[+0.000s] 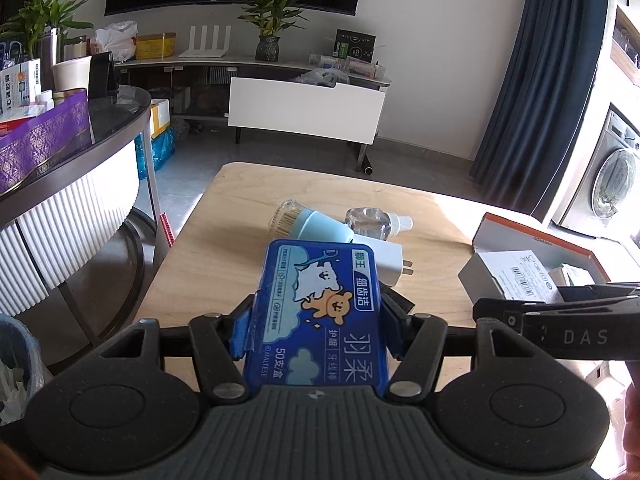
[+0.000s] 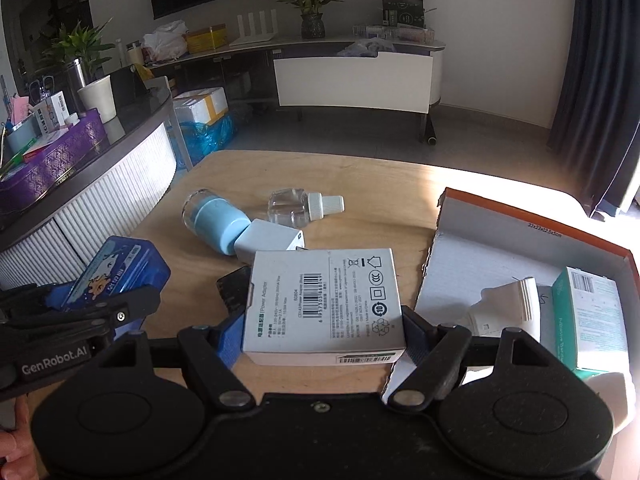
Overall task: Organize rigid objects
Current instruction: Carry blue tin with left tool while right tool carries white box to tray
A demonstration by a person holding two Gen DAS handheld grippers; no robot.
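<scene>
The wooden table (image 2: pixel 320 184) carries everything, and the biggest container on it is the open cardboard box (image 2: pixel 532 216), orange outside and white inside, sitting at about three o'clock from the table's middle in the right wrist view. Inside it, toward its near right corner, a green-and-white carton (image 2: pixel 592 312) stands against the right wall, and a white ribbed plug-like piece (image 2: pixel 508 308) lies on the floor just left of that carton; the rest of the box floor is bare. Next in size is the white power adapter box (image 2: pixel 324 304), barcode side up, at six o'clock of the table's middle and just outside the cardboard box's left wall; the right gripper (image 2: pixel 324 332) has a blue pad against each of its sides, though whether they press hard cannot be told. The blue dental floss case (image 1: pixel 320 312), with a cartoon bear on its lid, is clamped between the pads of the left gripper (image 1: pixel 318 320) and held above the table's near edge, at nine o'clock from the adapter box. Near the table's middle lie a toothpick jar (image 2: pixel 212 220) with a pale blue cap, on its side with toothpicks visible inside, a white charger (image 2: pixel 268 240) touching that cap, and at one o'clock from the jar a clear small bottle (image 2: pixel 304 208) with a white nozzle.
</scene>
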